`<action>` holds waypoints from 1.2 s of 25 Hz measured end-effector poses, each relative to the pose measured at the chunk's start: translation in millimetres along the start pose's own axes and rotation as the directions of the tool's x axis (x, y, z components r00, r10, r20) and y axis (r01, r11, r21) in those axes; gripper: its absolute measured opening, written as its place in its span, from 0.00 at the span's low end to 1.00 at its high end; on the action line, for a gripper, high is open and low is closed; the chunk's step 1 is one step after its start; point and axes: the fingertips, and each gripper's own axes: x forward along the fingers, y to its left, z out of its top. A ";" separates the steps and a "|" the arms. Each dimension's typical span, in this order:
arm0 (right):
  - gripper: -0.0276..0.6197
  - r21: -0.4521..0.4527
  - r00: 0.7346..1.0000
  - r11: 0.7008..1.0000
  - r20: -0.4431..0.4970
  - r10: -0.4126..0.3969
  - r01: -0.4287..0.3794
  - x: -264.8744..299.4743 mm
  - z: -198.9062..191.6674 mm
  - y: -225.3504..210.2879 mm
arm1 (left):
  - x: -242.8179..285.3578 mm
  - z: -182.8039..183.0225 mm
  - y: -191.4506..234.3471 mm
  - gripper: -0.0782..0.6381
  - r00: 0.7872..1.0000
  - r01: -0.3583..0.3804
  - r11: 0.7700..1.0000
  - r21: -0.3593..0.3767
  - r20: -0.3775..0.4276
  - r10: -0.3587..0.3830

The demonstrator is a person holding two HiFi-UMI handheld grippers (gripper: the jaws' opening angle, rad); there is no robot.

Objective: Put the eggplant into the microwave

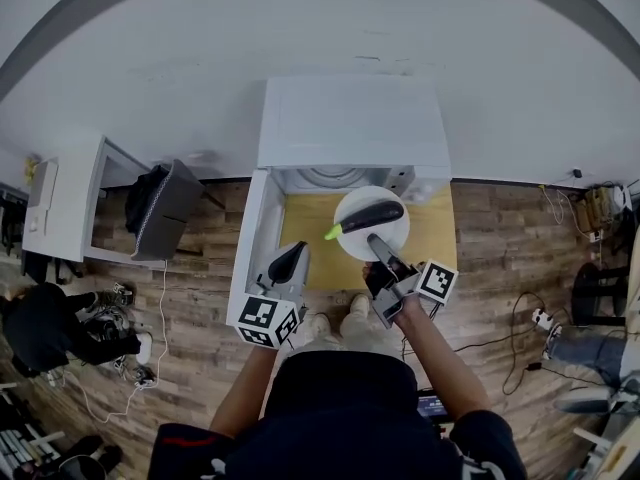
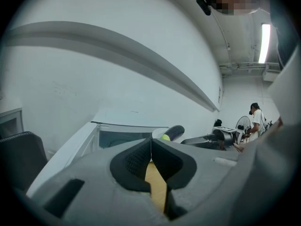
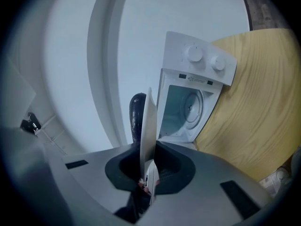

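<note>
Right tool [image 1: 376, 242] clamped on rim of round white plate [image 1: 352, 204], dark purple eggplant with green stem [image 1: 368, 215] lying on plate, just before open white microwave [image 1: 350, 128], light wooden bench [image 1: 440, 236] beneath, left tool [image 1: 291, 258] closed, empty.

White microwave [image 1: 350, 123], white plate [image 1: 372, 196], dark eggplant [image 1: 375, 213] with a green stem, pale wood-grain table [image 1: 432, 240]

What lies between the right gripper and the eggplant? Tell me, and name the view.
Only the white plate: the right gripper is shut on its rim, and the eggplant lies on it. The head view shows this.
</note>
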 end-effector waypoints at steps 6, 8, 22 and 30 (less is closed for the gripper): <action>0.09 -0.004 0.998 0.999 -0.058 0.035 -0.035 13.9 -1.3 -15.3 | 6.3 -10.6 3.8 0.13 0.999 -0.046 0.999 -0.009 -0.020 0.046; 0.09 0.006 0.997 1.000 -0.074 0.030 -0.029 20.1 -2.5 -22.5 | 8.0 -12.5 6.5 0.13 0.998 -0.061 0.998 -0.014 -0.025 0.060; 0.09 0.036 0.992 0.998 -0.116 -0.051 0.055 53.9 -7.5 -94.3 | 4.8 -51.2 20.1 0.13 0.988 -0.127 0.990 -0.065 -0.096 0.121; 0.09 0.025 0.995 1.000 -0.097 0.006 -0.003 80.9 3.9 -123.5 | 1.7 -70.0 17.8 0.13 0.984 -0.133 0.988 -0.080 -0.127 0.122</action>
